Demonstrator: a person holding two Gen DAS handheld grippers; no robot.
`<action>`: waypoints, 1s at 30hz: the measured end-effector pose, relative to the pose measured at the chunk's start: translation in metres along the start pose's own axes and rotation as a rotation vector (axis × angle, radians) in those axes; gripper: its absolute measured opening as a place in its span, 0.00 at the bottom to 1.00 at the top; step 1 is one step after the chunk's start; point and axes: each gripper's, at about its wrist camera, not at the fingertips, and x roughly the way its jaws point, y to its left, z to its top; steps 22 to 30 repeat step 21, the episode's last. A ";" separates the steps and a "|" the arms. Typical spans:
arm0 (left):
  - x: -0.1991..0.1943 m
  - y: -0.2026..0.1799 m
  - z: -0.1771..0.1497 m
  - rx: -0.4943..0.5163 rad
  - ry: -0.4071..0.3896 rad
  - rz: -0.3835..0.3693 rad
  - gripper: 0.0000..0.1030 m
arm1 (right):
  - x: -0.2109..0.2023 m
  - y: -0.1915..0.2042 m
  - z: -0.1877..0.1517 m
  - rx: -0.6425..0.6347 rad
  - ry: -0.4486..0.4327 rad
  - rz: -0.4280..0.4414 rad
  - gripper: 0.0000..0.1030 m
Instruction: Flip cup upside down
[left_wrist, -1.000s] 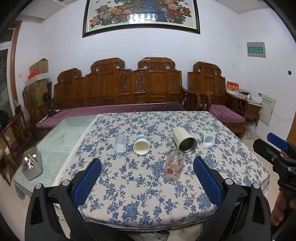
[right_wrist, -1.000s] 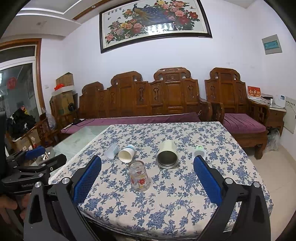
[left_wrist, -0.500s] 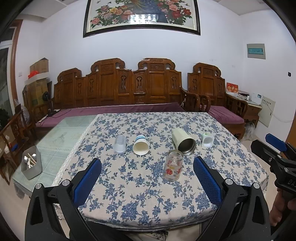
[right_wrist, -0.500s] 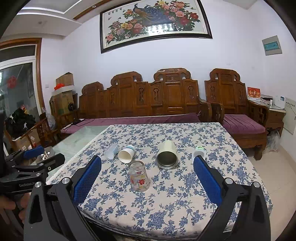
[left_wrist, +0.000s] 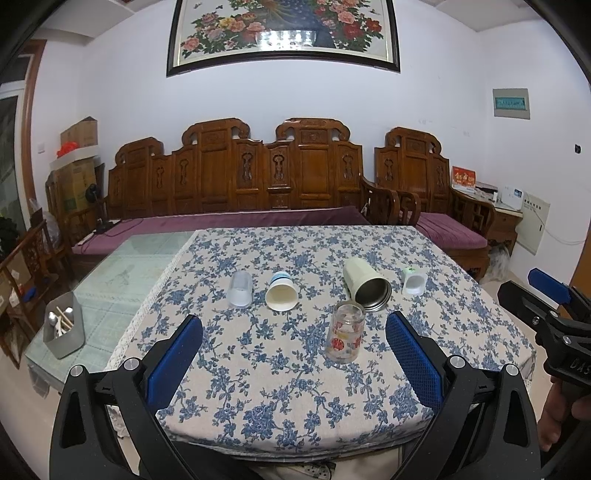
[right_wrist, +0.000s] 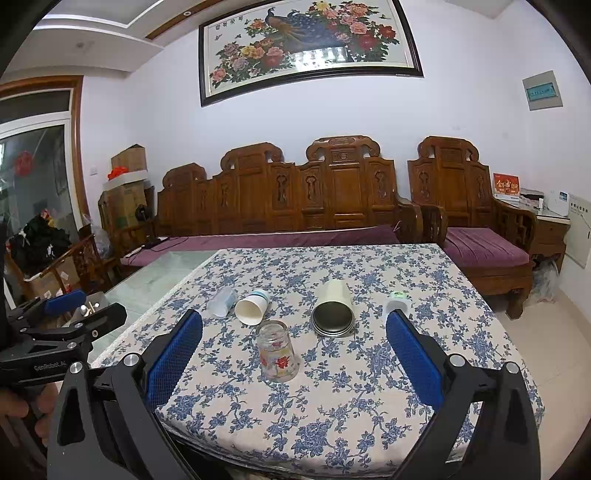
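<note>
A clear glass cup with a red flower print (left_wrist: 344, 338) (right_wrist: 277, 350) stands on the floral tablecloth (left_wrist: 295, 387) (right_wrist: 332, 406), nearest the front edge. Behind it several cups lie on their sides: a frosted cup (left_wrist: 240, 288) (right_wrist: 222, 302), a white paper cup (left_wrist: 281, 291) (right_wrist: 252, 308), a cream metal tumbler (left_wrist: 366, 284) (right_wrist: 333, 308) and a small white cup (left_wrist: 414, 281) (right_wrist: 397, 302). My left gripper (left_wrist: 294, 356) is open and empty, short of the table. My right gripper (right_wrist: 294, 356) is open and empty too. Each gripper shows at the other view's edge.
The table's front edge is just below my grippers. A bare glass tabletop (left_wrist: 122, 273) lies left of the cloth with a grey utensil holder (left_wrist: 63, 329) on it. A carved wooden sofa (left_wrist: 258, 177) stands behind the table.
Both grippers have drawn back slightly from the table. The cups have not moved.
</note>
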 end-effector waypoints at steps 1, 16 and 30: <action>-0.001 0.000 0.000 -0.001 -0.002 -0.001 0.92 | 0.000 0.000 0.000 0.000 0.000 0.000 0.97; -0.005 -0.002 0.003 -0.004 -0.008 0.004 0.92 | 0.001 -0.001 0.000 0.002 -0.001 0.000 0.97; -0.005 -0.004 0.003 -0.005 -0.009 0.003 0.92 | 0.001 -0.001 0.001 0.002 -0.002 0.000 0.97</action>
